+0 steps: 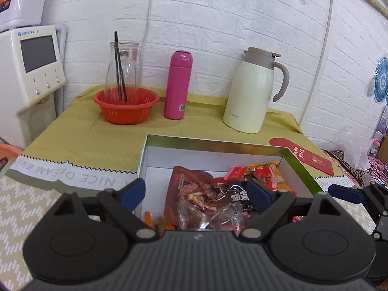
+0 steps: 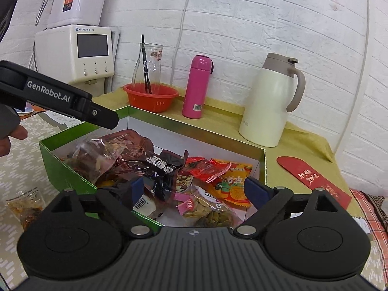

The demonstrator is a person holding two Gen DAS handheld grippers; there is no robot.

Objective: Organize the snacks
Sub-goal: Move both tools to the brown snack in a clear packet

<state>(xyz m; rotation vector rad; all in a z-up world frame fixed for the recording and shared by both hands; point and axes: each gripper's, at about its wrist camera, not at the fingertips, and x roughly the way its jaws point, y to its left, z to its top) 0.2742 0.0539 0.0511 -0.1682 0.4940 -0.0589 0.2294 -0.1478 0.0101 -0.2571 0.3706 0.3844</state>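
Over the near half of a green box [image 2: 65, 167] on the table [image 1: 80, 131], both grippers hang with their jaws spread wide and nothing between the pads. From the left wrist view, the left gripper [image 1: 197, 194] frames a brown snack packet [image 1: 191, 189] lying just beyond its blue fingertips [image 1: 133, 192] at 12 o'clock, with a black packet [image 1: 236, 194] touching it at 1 o'clock. From the right wrist view, the right gripper [image 2: 194, 189] is released above loose snacks: an orange packet [image 2: 232, 184] at 1 o'clock, a bag of pale seeds [image 2: 208, 208] near the middle, a red wrapper [image 2: 203, 167] at 12 o'clock. Another packet [image 2: 26, 208] lies outside the box at 9 o'clock, on the patterned cloth. Behind the box, at 12 o'clock, stand a red basket [image 1: 126, 106], a pink bottle [image 1: 178, 84] and a cream jug [image 1: 252, 92]. A red envelope [image 2: 315, 179] lies at 2 o'clock beside the box.
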